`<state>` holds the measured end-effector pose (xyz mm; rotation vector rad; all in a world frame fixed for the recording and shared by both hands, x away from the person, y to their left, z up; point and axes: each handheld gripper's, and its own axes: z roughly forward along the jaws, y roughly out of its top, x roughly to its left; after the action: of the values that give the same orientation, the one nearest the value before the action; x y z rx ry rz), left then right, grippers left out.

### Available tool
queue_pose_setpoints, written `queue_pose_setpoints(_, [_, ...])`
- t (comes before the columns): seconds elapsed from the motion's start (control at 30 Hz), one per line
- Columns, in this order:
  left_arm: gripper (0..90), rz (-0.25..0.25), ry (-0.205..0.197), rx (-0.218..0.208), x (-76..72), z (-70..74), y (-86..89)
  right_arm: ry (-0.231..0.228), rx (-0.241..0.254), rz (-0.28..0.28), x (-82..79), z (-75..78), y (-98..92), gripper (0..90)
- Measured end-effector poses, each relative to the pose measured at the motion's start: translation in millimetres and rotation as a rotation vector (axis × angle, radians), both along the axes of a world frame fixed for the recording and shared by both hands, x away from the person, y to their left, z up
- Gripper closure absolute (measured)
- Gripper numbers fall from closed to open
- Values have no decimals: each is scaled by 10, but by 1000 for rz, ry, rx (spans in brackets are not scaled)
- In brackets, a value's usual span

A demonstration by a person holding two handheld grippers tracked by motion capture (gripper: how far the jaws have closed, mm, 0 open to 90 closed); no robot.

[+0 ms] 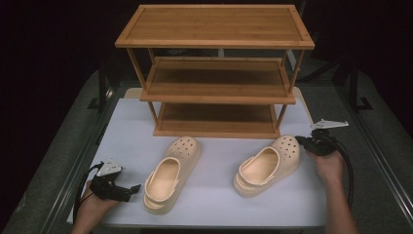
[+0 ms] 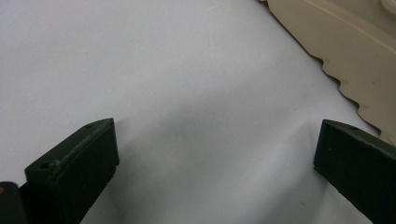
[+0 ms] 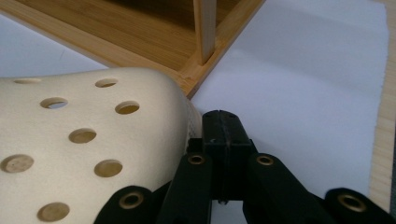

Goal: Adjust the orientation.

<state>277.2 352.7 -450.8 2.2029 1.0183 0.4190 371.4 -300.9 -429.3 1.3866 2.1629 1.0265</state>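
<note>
My right gripper [image 3: 223, 133] has its jaws pressed together on nothing, the tip sitting against the toe side of the right clog [image 1: 267, 165], I think touching it, though the angle leaves that unsure; closed like this it looks set to nudge the shoe rather than pick it up. My left gripper [image 2: 215, 154] rests low on the white mat [image 1: 214, 195] with jaws spread wide and empty, just beside the heel of the left clog [image 1: 171, 174]. Both shoes lie toes toward the 3-tier wooden rack [image 1: 216, 73], probably lined up for its bottom shelf.
</note>
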Motion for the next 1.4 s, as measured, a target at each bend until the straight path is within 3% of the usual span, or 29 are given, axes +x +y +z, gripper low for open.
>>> queue_pose_setpoints(0.53, [0,0,2,-1,2,1,1,23,0,80,-66,24,334,900])
queue_pose_setpoints(0.9, [0,0,2,0,2,1,1,32,-20,161,-121,47,731,900])
queue_pose_setpoints(1.07, [0,0,3,-1,2,1,1,35,5,166,-123,38,691,897])
queue_pose_setpoints(1.23, [0,0,1,-2,1,0,1,30,-1,156,-191,67,624,896])
queue_pose_setpoints(1.4, [0,0,2,-1,1,1,2,26,1,131,-422,111,500,885])
